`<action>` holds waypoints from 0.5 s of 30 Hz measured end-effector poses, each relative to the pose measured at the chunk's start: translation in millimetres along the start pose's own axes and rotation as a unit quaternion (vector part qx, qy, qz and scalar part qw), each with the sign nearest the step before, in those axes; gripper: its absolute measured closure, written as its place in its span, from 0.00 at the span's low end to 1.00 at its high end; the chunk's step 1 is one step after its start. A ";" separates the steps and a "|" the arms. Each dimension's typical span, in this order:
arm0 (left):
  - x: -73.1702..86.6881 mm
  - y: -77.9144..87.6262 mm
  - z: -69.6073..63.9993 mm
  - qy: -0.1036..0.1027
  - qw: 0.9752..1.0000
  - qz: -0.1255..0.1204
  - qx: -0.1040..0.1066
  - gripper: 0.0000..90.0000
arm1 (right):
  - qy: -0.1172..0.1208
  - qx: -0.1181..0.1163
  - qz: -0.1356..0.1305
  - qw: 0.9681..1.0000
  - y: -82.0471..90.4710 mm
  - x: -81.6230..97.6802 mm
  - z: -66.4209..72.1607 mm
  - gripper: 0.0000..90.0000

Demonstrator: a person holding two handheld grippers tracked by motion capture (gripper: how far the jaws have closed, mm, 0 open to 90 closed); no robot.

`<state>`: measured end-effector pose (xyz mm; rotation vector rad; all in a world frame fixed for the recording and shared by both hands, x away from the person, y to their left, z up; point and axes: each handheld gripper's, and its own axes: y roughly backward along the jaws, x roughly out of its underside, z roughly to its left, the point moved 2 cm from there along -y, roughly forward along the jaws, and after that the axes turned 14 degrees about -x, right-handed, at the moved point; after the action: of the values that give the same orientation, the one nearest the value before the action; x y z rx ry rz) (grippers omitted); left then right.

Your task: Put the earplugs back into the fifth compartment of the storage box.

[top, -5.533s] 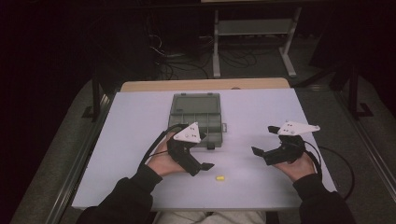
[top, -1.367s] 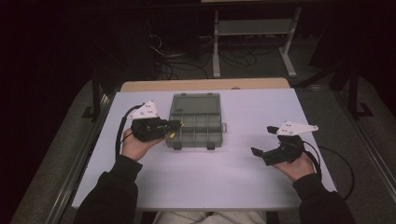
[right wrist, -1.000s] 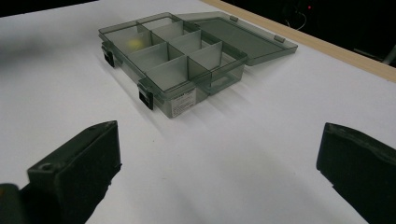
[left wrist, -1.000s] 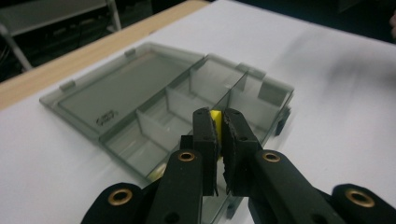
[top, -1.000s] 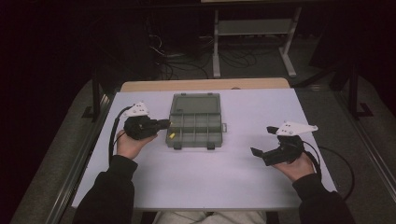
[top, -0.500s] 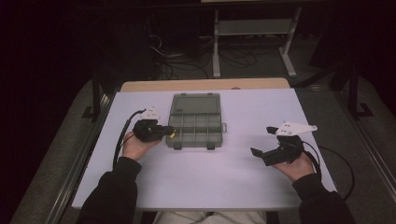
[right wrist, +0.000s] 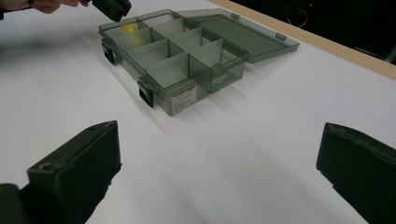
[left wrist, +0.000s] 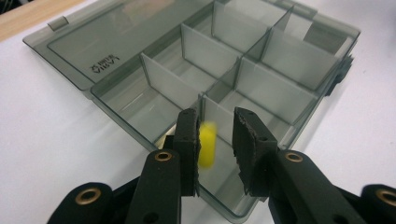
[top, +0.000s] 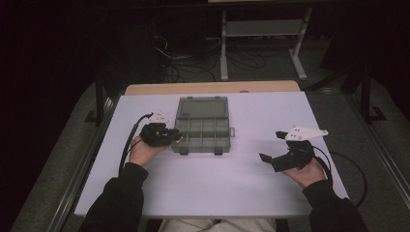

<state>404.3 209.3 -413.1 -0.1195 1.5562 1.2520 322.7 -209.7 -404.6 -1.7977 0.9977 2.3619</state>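
two black jaws of the left gripper stand slightly parted over the near-left corner compartment of the organiser box, and a small yellow piece shows blurred between them, against the pad of one jaw with a gap to the other; whether it is pinched or loose cannot be told. in the high view the left gripper sits at the box's left edge, its tips hard to separate from the dark plastic, the yellow piece just a speck there, and the left hand is partly covered by the tool and its cable. in the right gripper view the yellow piece appears as a smear in the far corner compartment under the left gripper, which is cut off by the top edge. the box is smoky translucent, divided into compartments, lid lying open flat behind it, latches toward the person. well apart, the right gripper is held by the right hand with jaws spread wide and nothing between them. white table lies under all; beyond it the floor is dark, with cables and a metal stand only dimly visible.
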 end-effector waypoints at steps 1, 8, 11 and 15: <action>0.2 1.2 1.2 0.006 1.000 -0.003 0.005 0.74 | 0.000 0.000 0.000 1.000 0.0 0.0 0.0 0.00; -3.5 13.9 5.4 0.027 0.999 -0.035 0.021 0.43 | 0.001 0.000 -0.001 1.000 0.4 -0.1 -0.2 0.00; -8.1 25.0 4.7 0.032 0.997 -0.065 0.018 0.27 | 0.001 0.001 -0.001 1.000 0.6 0.0 -0.2 0.00; -12.8 35.3 3.5 0.043 0.995 -0.088 0.026 0.00 | 0.001 0.001 -0.002 1.000 1.0 -0.2 -0.2 0.00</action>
<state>389.4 221.0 -380.5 -0.2752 1.6130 1.0794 322.6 -210.6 -404.0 -1.8009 0.9956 2.3569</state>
